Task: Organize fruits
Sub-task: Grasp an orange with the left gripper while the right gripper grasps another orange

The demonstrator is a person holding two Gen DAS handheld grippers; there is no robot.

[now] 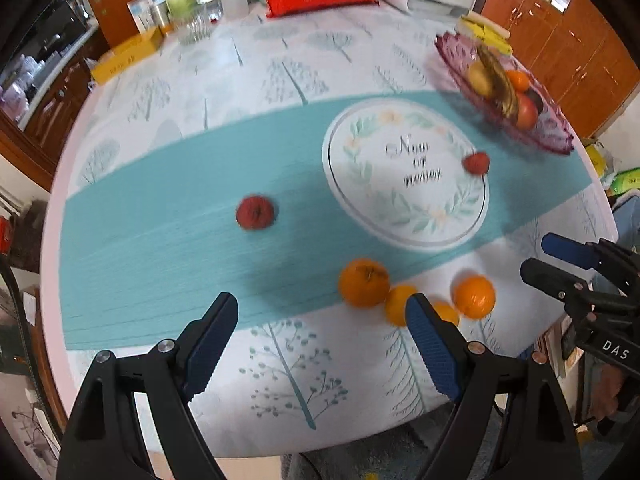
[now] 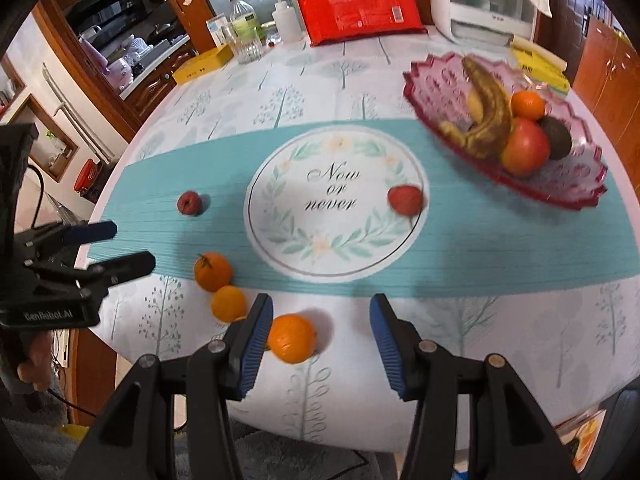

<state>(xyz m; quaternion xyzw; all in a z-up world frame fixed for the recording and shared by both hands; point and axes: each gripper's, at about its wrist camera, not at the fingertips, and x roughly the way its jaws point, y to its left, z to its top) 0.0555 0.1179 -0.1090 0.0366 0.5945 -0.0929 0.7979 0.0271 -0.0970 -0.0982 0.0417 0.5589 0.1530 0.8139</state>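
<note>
The right gripper [image 2: 320,336], jaws apart and empty, is nearest the front orange [image 2: 291,338], which lies on the tablecloth [image 2: 480,340] beside its left finger. The left gripper [image 1: 322,320], also apart, hovers farther away.

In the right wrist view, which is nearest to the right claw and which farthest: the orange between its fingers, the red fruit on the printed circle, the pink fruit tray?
1. The orange, between the open fingers of the right claw.
2. The red fruit, on the circle's right edge.
3. The pink fruit tray, far right.
</note>
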